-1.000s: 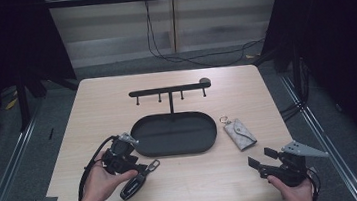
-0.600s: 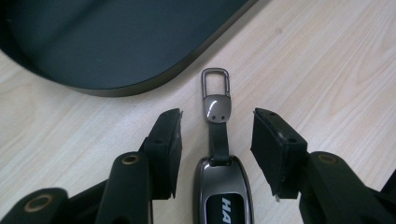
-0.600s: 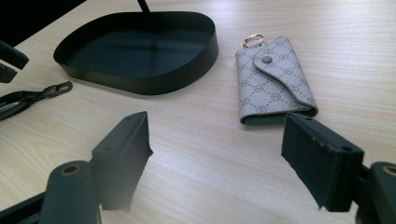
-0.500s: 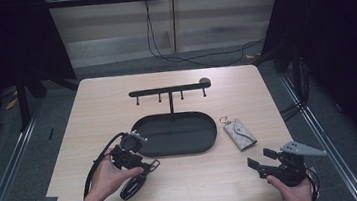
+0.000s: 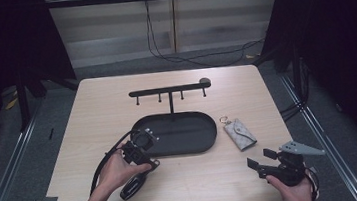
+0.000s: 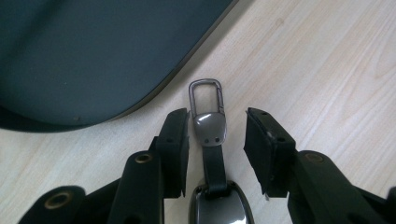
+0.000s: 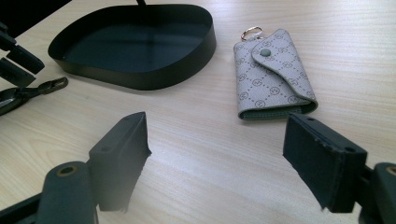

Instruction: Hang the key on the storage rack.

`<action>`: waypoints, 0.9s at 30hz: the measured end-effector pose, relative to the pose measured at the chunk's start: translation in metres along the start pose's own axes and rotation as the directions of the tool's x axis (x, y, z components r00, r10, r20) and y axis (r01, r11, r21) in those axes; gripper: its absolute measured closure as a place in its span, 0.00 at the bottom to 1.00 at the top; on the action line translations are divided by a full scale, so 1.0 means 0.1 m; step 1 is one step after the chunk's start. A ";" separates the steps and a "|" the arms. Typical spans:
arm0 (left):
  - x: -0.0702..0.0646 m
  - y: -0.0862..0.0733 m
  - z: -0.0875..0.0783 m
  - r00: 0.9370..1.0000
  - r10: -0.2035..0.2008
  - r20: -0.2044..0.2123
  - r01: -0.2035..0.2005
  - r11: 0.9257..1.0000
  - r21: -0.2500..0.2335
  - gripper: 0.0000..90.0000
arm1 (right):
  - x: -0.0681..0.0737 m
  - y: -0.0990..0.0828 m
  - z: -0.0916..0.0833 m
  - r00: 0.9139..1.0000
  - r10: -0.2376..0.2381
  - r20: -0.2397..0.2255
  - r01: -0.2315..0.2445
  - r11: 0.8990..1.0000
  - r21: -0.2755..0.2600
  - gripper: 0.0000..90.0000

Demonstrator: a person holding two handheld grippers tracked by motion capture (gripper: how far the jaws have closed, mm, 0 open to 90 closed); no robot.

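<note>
Left gripper view: left gripper (image 6: 217, 140), jaws closing yet clear, straddles the key fob's carabiner clip (image 6: 208, 109) to pinch it; right gripper (image 7: 219, 154) idles spread.

The black tray (image 5: 184, 147) sits in the middle of the table (image 5: 97, 109), with a hook rack (image 5: 169, 89) standing right behind it. A grey key pouch (image 5: 239, 133) lies just beside the tray. The wood between the pouch and the table's near edge is bare, and so are both far corners.

a lab-like recording booth: black curtains (image 5: 14, 37), bare wooden table (image 5: 91, 104), cables (image 5: 161, 47) on grey floor.
</note>
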State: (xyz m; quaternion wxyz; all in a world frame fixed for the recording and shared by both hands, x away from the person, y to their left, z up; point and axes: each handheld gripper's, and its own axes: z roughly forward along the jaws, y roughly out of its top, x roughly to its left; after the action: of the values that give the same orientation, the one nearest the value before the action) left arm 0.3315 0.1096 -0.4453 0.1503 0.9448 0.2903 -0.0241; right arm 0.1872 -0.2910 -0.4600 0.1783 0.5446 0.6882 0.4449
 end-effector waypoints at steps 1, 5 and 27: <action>0.00 0.00 0.00 1.000 0.000 0.000 0.000 1.000 0.000 0.66 | 0.00 0.00 0.00 1.000 0.000 0.000 0.000 1.000 0.000 0.25; 0.04 0.01 0.03 1.000 -0.010 0.000 0.010 1.000 0.027 0.66 | 0.00 0.00 0.00 1.000 0.001 0.000 -0.001 1.000 0.001 0.25; 0.02 0.11 0.23 1.000 0.016 -0.009 -0.015 0.993 0.121 0.73 | -0.01 0.00 0.02 1.000 0.007 -0.009 -0.006 1.000 0.015 0.21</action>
State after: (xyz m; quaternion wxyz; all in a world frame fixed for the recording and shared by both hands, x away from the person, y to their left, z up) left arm 0.3401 0.0950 -0.4647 0.0917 0.9544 0.2818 -0.0358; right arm 0.1888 -0.2909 -0.4613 0.1696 0.5461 0.6905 0.4430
